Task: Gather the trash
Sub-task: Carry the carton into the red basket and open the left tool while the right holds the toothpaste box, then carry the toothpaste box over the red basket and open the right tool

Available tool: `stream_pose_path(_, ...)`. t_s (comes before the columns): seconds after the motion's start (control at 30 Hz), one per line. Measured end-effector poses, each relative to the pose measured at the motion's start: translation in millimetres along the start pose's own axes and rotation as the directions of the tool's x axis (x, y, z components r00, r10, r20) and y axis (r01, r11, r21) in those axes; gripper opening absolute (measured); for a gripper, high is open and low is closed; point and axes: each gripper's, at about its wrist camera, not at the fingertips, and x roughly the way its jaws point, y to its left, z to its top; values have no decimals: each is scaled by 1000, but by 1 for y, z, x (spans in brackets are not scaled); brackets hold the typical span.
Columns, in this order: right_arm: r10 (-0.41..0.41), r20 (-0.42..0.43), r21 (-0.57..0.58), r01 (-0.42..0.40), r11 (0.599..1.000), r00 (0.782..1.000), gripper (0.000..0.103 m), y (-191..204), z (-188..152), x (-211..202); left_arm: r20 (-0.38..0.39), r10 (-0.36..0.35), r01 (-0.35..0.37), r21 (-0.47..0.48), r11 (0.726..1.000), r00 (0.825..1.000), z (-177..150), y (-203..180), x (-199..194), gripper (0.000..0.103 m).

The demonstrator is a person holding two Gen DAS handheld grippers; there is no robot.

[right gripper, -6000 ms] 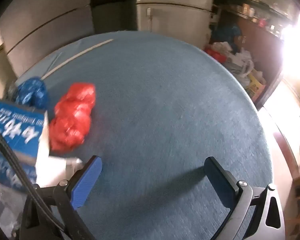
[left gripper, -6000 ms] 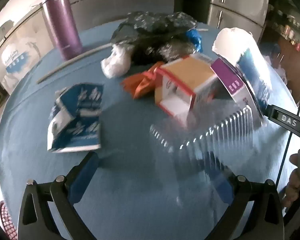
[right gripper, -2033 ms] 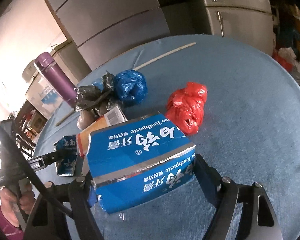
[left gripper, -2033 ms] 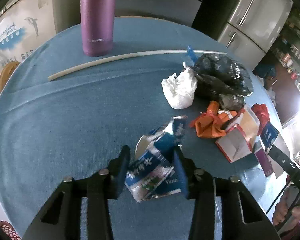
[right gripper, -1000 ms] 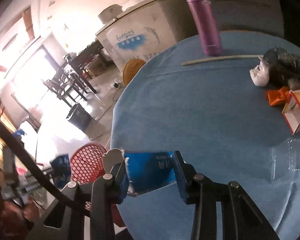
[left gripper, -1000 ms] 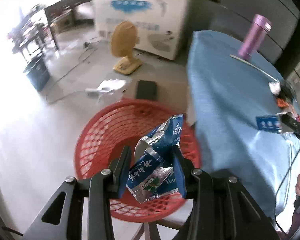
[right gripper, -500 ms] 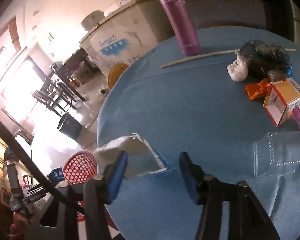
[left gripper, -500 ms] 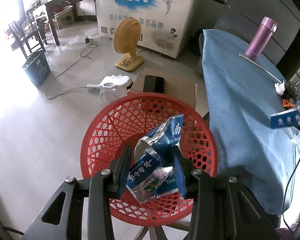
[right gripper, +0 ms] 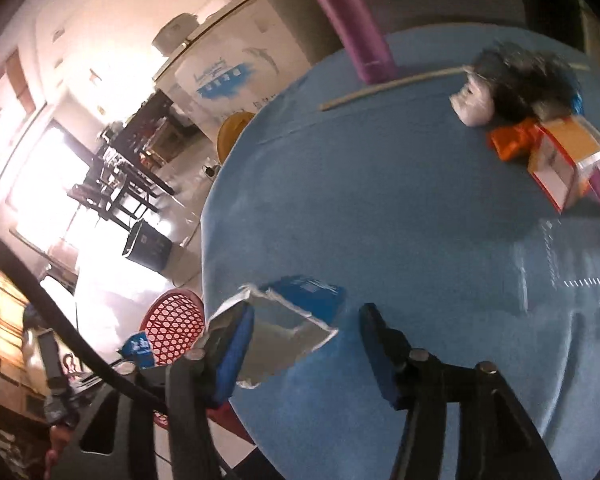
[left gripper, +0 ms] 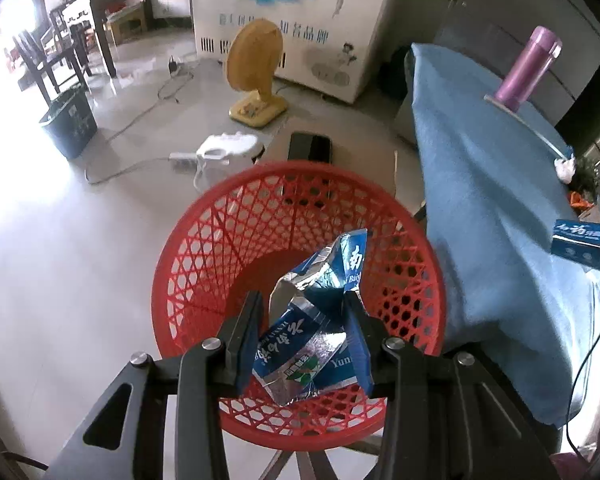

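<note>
The crumpled blue wrapper (left gripper: 314, 330), pinched in our left gripper (left gripper: 305, 344), now hangs over the red basket (left gripper: 204, 248) (right gripper (right gripper: 306, 350) opening, its box (right gripper: 288, 322) slipping), ready to drop.

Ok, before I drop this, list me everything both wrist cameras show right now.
foil pouch: 1, blue and silver, clamped over the basket
basket: 1, red, on the floor beside the table
toothpaste box: 1, blue, between the right jaws, which are opening
table: 1, blue cloth
flask: 1, purple, far table edge
stick: 1, pale, by the flask
bags: white and black, far right of the table
carton: 1, orange and white, right
fan: 1, yellow, on the floor
bin: 1, dark, on the floor
left gripper: shut on the pouch
right gripper: opening
</note>
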Motion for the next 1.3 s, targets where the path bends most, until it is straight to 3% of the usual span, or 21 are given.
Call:
stream_pose_path(0.1, 72, -6, 57, -72, 996, 997, 66, -14, -6, -10, -38, 26, -26, -11, 1000, 999, -3, 5, 10, 43)
stream_pose_path(0.2, 125, 6, 116, -125, 985, 992, 76, -25, -12, -24, -60, 29, -31, -29, 999, 998, -5, 8, 15, 56)
stream_pose_path(0.3, 166, 12, 158, -166, 973, 986, 77, -29, -12, -30, -54, 31, -32, -29, 999, 998, -5, 6, 14, 57)
stream_pose_path(0.43, 81, 33, 76, -83, 994, 996, 82, -11, -10, -31, -41, 28, -29, -12, 1000, 999, -6, 1, 9, 59)
stream_pose_path(0.57, -21, -27, -73, 19, 997, 999, 82, 19, -16, -2, -40, 16, -16, 5, 1000, 999, -6, -5, 3, 59)
stream_pose_path(0.7, -154, -59, -270, 133, 954, 986, 82, 51, -27, 27, -41, 9, -8, 18, 1000, 999, -8, -10, 1, 59)
stream_pose_path(0.77, -244, -45, -348, 214, 913, 969, 82, 60, -33, 40, -39, 4, -3, 21, 1000, 999, -7, -11, -1, 59)
stream_pose_path(0.87, -258, -39, -344, 230, 911, 965, 81, 57, -35, 45, -35, -2, 3, 19, 1000, 999, -6, -11, -2, 59)
stream_pose_path(0.9, -260, -31, -330, 235, 914, 965, 73, 54, -35, 45, -36, -5, 6, 16, 1000, 999, -6, -11, -2, 59)
stream_pose_path(0.93, -253, -18, -321, 234, 918, 967, 66, 52, -34, 42, -37, -8, 9, 15, 1000, 999, -6, -11, -1, 59)
stream_pose_path(1.13, -164, -39, -257, 149, 955, 986, 64, 46, -26, 35, -46, -19, 20, 17, 1000, 999, -4, -13, 4, 59)
stream_pose_path(1.23, -19, -84, -245, -2, 970, 996, 64, 69, -23, 39, -29, -4, 4, 12, 1000, 1000, -2, -6, 1, 59)
stream_pose_path(1.3, 70, -116, -255, -98, 962, 991, 64, 92, -21, 45, -12, 24, -24, 4, 1000, 1000, 2, 1, -5, 59)
